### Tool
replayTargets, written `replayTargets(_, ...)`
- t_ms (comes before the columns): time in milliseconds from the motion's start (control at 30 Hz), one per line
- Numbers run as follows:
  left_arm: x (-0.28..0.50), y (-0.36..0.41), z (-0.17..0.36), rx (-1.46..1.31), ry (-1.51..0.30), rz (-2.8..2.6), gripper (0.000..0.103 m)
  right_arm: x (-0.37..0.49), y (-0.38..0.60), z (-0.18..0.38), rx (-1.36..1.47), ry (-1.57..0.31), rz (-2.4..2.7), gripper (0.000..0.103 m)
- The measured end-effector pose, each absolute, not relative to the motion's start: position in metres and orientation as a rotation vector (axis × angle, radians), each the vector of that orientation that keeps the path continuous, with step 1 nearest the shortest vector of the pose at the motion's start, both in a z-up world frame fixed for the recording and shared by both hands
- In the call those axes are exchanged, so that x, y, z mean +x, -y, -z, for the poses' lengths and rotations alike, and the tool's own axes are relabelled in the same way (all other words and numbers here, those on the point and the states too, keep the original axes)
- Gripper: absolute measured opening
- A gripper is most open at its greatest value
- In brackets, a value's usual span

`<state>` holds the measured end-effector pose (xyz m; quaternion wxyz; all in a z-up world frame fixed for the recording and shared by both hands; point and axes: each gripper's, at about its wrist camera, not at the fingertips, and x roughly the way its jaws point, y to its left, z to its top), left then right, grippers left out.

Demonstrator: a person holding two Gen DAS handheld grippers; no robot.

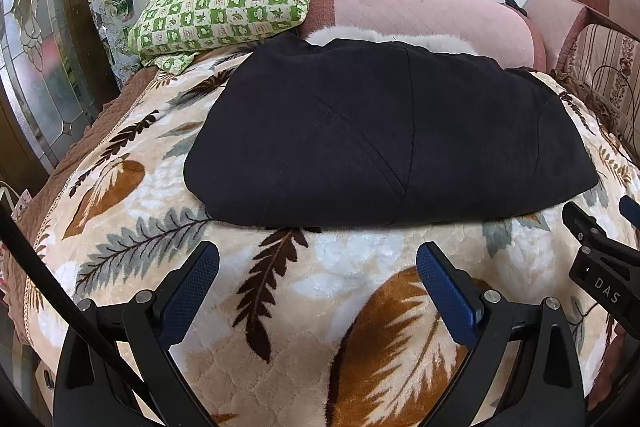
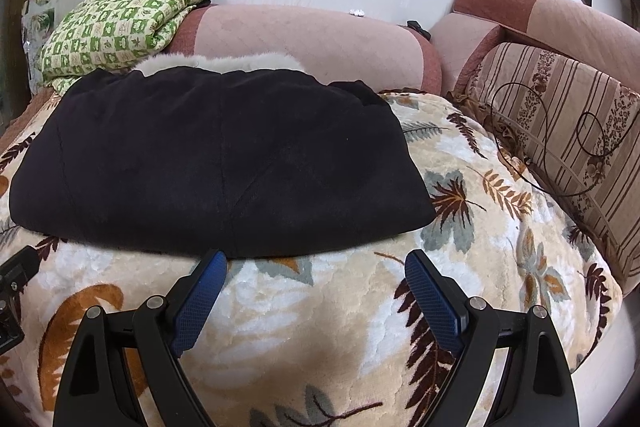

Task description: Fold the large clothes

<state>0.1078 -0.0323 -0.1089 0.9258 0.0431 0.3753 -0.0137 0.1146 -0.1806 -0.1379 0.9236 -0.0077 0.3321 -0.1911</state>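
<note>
From my left wrist camera I see my left gripper (image 1: 318,259) with its two blue pads spread wide apart and nothing between them. It hangs over the leaf-patterned blanket (image 1: 328,291), just in front of the near edge of the black garment (image 1: 384,143). The garment lies folded into a broad flat shape in the middle of the blanket, with a strip of white fur (image 1: 384,37) showing at its far edge. Behind it is a pink sofa back (image 1: 420,11), and on its left end rests a green checkered quilt (image 1: 224,3). At the right border a part of my right gripper (image 1: 604,259) comes into view.

From my right wrist camera, my right gripper (image 2: 316,265) is also apart and empty. Its left fingertip (image 2: 214,263) is right at the near edge of the black garment (image 2: 216,163); I cannot tell if it touches. The blanket (image 2: 344,311) lies under the pads. To the right stands a striped cushion (image 2: 568,131) with a thin dark cable (image 2: 516,155) on it. The green quilt (image 2: 120,19) is far left.
</note>
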Motion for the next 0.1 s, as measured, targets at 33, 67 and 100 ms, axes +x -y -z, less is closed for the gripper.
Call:
replayTargets(33, 0.1079, 0.0325, 0.1089, 0.089, -0.77, 0.028, 0.099, 0.115, 0.1807, 0.1382, -0.014, -0.685, 0.39, 0.093)
replayTargets(67, 0.1073, 0.0319, 0.109, 0.093, -0.769, 0.026, 0.099, 0.115, 0.1806, 0.1383, -0.014, -0.686, 0.389, 0.093)
replayTargets(100, 0.1071, 0.032, 0.1087, 0.096, -0.767, 0.023, 0.099, 0.1147, 0.1806, 0.1381, -0.014, -0.685, 0.388, 0.093)
